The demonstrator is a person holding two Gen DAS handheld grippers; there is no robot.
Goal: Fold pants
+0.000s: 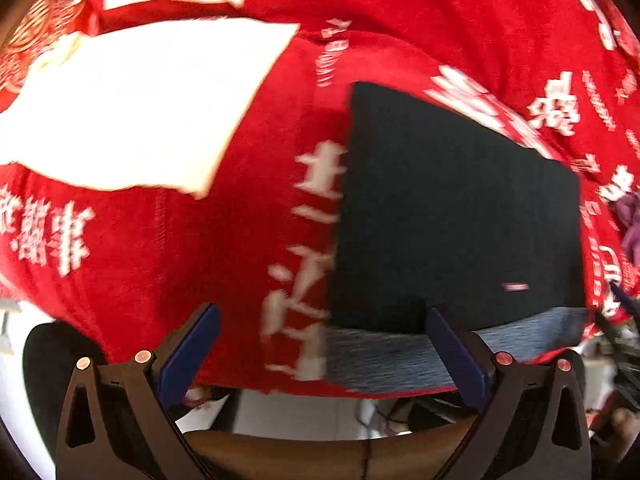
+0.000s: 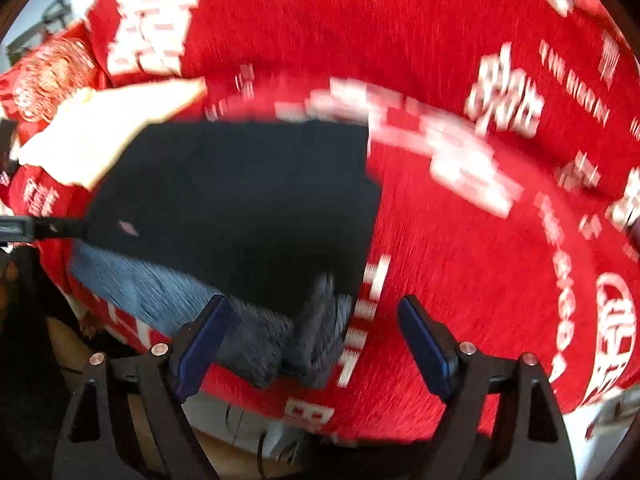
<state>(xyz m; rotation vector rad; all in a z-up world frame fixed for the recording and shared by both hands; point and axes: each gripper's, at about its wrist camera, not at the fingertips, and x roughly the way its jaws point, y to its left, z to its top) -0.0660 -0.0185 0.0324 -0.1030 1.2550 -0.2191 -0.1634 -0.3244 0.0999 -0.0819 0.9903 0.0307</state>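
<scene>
Black pants [image 1: 456,208] lie folded into a flat rectangle on a red blanket [image 1: 160,260] printed with white characters. A grey-blue fleecy band [image 1: 392,352] shows along their near edge. My left gripper [image 1: 323,312] hovers open over the near left corner, one pad over the blanket and the other over the band. In the right wrist view the pants [image 2: 248,200] fill the middle left, and the fleecy band [image 2: 160,288] bunches up at the near right corner. My right gripper [image 2: 313,302] stands open around that bunched corner, its pads not pressing on it.
A white folded cloth [image 1: 136,108] lies on the blanket left of the pants, and shows in the right wrist view as the white cloth [image 2: 100,136]. The blanket's near edge [image 2: 360,420] drops off just below the grippers. Purple fabric [image 1: 632,224] sits at the far right.
</scene>
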